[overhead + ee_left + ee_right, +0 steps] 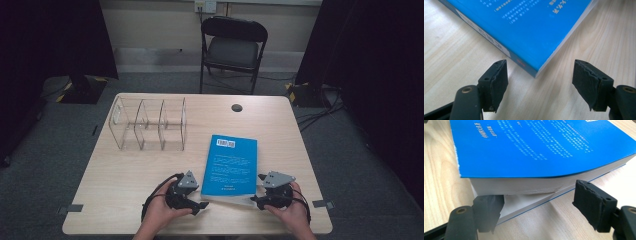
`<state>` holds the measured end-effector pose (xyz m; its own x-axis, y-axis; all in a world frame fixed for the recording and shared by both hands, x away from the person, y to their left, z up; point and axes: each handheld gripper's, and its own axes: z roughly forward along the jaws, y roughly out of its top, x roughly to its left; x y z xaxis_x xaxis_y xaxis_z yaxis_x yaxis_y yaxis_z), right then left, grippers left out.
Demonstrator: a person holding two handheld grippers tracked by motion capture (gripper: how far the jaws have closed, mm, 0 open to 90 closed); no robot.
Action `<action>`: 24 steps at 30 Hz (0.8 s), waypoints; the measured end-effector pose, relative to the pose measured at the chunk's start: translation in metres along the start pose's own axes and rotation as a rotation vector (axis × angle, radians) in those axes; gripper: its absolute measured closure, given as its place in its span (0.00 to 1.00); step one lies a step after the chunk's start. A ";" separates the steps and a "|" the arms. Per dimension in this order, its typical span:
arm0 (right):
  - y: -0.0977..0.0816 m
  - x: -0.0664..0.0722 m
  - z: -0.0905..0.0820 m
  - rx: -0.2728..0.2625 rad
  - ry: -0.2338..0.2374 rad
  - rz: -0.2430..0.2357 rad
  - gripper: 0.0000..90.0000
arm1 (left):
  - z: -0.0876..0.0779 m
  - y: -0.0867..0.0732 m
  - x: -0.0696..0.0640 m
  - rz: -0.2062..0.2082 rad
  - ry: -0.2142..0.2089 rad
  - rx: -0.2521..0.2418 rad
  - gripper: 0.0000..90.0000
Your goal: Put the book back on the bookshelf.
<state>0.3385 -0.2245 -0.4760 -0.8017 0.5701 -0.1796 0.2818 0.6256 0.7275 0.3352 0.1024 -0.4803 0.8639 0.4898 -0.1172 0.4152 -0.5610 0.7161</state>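
In the high view a blue book (230,165) lies flat on the wooden table (125,175), back cover up with its barcode at the far end, to the right of a clear plastic divider rack (148,125) and nearer the person than it; a small dark round cap (236,107) sits in the tabletop beyond the book, and a black folding chair (232,47) stands behind the table past the book's far end. The left gripper (202,204) rests just off the book's near left corner in the person's left hand (162,212), and the right gripper (255,200) sits at the book's near right corner in the right hand (290,212). In the left gripper view the book's (529,27) near corner points down between the two black jaws, which stand apart with bare table on either side of the corner, neither pad touching the book, so this gripper is released. In the right gripper view the book (536,147) is seen from its page edge, the upper block of pages lifted and bowed above a few lower pages and the bottom cover; one jaw is tucked into that gap under the lifted block, the other stands clear beside the page edge, so the jaws are spread and clamp nothing
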 end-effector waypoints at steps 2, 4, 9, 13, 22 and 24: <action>0.000 0.000 -0.001 -0.001 -0.001 -0.007 0.27 | -0.003 0.003 -0.001 0.011 0.000 -0.001 0.32; 0.000 0.001 -0.001 -0.003 0.002 -0.013 0.28 | -0.005 0.006 -0.003 0.020 -0.001 -0.007 0.32; 0.003 0.003 -0.003 -0.015 0.004 -0.060 0.29 | -0.004 0.015 -0.007 0.032 -0.013 -0.003 0.32; 0.004 0.004 -0.004 -0.008 0.014 -0.055 0.30 | -0.003 0.018 -0.008 0.036 -0.018 -0.010 0.32; 0.006 0.004 -0.006 -0.005 0.022 -0.073 0.31 | -0.004 0.028 -0.012 0.050 -0.025 -0.005 0.33; 0.007 0.004 -0.006 -0.010 0.028 -0.094 0.31 | -0.004 0.029 -0.012 0.057 -0.027 0.003 0.33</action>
<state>0.3339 -0.2211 -0.4678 -0.8388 0.4942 -0.2286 0.1997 0.6698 0.7152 0.3354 0.0831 -0.4554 0.8934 0.4391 -0.0949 0.3660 -0.5891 0.7204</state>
